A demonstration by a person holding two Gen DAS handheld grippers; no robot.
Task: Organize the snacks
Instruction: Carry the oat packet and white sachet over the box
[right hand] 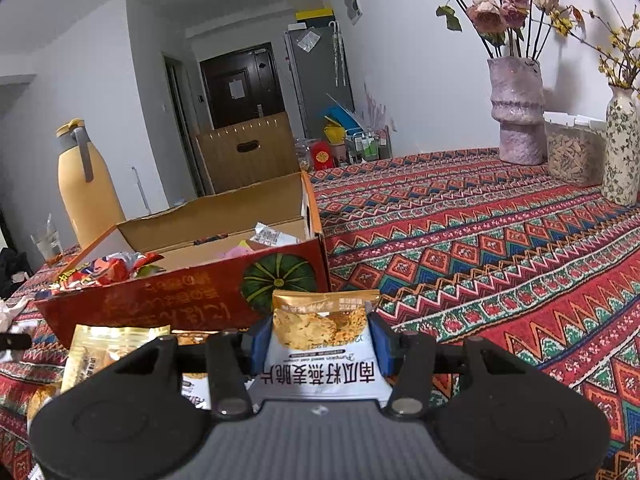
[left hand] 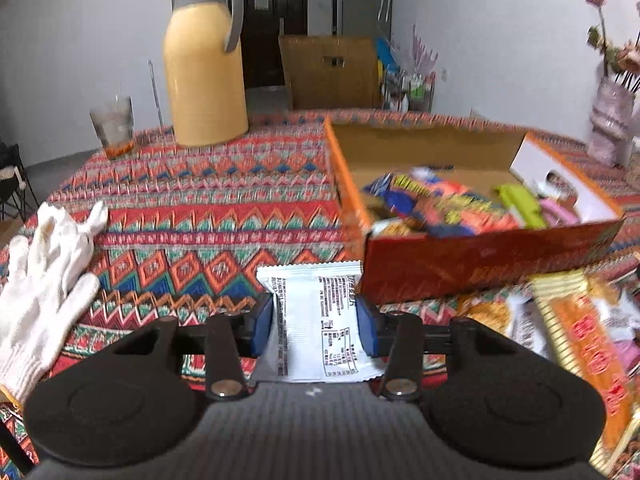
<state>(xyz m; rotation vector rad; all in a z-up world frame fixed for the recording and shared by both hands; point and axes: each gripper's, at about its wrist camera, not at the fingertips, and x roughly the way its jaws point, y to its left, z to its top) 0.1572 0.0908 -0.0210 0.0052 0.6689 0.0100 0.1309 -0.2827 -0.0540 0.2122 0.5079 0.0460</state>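
Our left hand-held gripper (left hand: 316,322) clamps a white snack packet (left hand: 316,320) at the lower centre of its frame, above the patterned surface (left hand: 200,208). Our right hand-held gripper (right hand: 316,340) pinches a gold-topped crisp packet (right hand: 322,344) at lower centre. We see the orange snack box (left hand: 480,264) at centre right, more packets inside it.

Soft, even indoor light fills both views, a little dim and cool on the grey walls, with no hard shadows. The left wrist view is smeared by motion: the snack box (left hand: 472,216) and yellow jug (left hand: 206,80) look blurred. The right wrist view is sharp, though the gold packet (right hand: 108,344) glares. Fisheye bending curves the counter (right hand: 500,240) edges, and corners go black.
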